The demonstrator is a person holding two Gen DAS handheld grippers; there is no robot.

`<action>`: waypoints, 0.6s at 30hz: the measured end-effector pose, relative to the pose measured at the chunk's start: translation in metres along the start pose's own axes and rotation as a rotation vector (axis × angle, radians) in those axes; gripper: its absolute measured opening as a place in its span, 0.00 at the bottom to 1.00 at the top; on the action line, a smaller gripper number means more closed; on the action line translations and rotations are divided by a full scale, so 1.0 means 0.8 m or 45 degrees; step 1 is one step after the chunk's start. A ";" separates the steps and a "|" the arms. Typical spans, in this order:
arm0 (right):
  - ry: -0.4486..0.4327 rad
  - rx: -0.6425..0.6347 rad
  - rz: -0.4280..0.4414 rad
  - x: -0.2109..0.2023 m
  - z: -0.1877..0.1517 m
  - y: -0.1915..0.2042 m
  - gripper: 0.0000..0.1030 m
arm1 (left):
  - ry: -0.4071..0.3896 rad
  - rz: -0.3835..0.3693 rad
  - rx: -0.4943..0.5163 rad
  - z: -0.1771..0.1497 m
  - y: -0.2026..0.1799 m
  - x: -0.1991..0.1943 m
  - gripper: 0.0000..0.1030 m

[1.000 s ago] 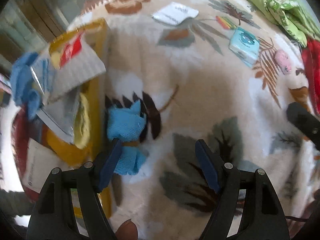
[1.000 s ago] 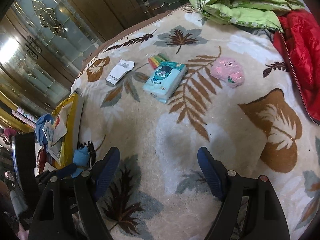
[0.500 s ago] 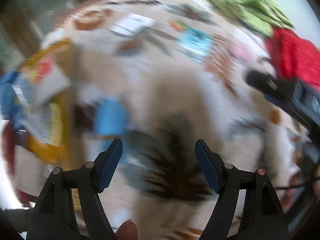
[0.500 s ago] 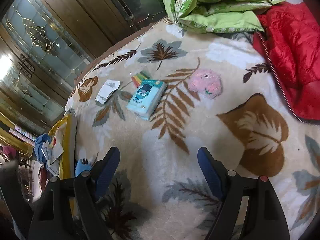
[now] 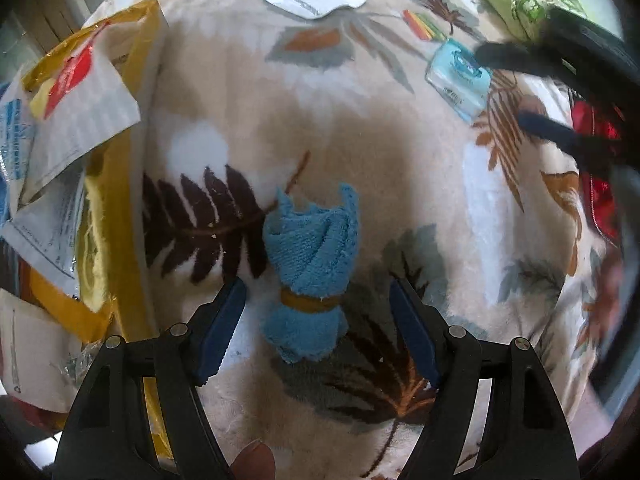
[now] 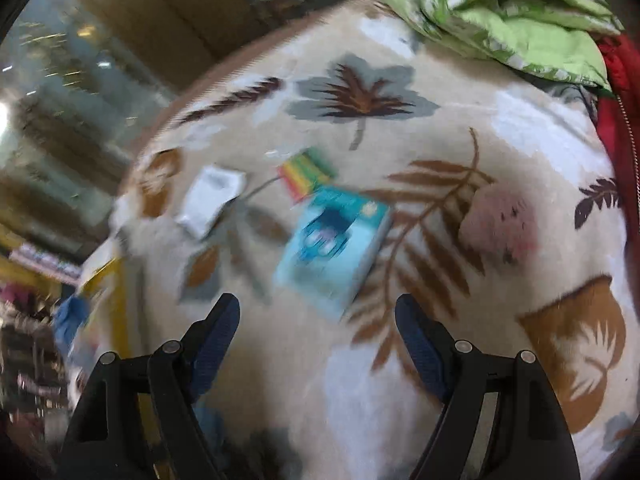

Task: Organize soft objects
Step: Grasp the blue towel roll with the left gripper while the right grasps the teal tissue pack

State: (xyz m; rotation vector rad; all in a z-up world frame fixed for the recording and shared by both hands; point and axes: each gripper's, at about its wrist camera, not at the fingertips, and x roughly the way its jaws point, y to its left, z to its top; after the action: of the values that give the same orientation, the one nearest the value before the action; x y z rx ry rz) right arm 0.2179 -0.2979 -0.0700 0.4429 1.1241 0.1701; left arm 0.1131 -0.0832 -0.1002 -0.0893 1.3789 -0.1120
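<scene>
The rolled blue towel [image 5: 310, 276] lay on the leaf-patterned blanket [image 5: 248, 92], just ahead of the left gripper [image 5: 316, 330] and between its two blue pads without touching either. It looked light, soft and easily squashed; the tan band [image 5: 310, 303] cinching its lower part seemed the firmest place to grip, since the loose ends would likely slump. The left jaws stood wide open and held nothing. The right gripper [image 6: 318, 332], in a blurred view, was likewise spread wide and empty above the blanket near a light-blue packet [image 6: 334, 246].
</scene>
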 end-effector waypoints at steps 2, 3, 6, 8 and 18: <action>0.047 0.057 -0.046 0.021 0.014 -0.004 0.78 | 0.015 -0.024 -0.028 0.005 0.006 0.002 0.73; 0.057 0.071 -0.059 0.028 0.018 -0.004 0.78 | 0.023 -0.044 -0.043 0.007 0.009 0.002 0.73; 0.086 0.071 -0.127 0.047 0.024 0.001 0.78 | 0.042 -0.067 -0.047 0.011 0.014 0.001 0.73; 0.076 0.045 -0.179 0.053 0.027 0.006 0.79 | 0.044 -0.078 -0.044 0.012 0.015 0.000 0.73; 0.122 -0.177 -0.302 0.068 0.010 0.027 0.79 | 0.010 0.058 0.043 0.016 0.009 0.002 0.34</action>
State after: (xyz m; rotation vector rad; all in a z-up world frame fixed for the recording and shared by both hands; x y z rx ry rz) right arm 0.2509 -0.2610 -0.1032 0.1771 1.2405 0.0616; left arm 0.1258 -0.0761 -0.1005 -0.0297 1.3852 -0.0974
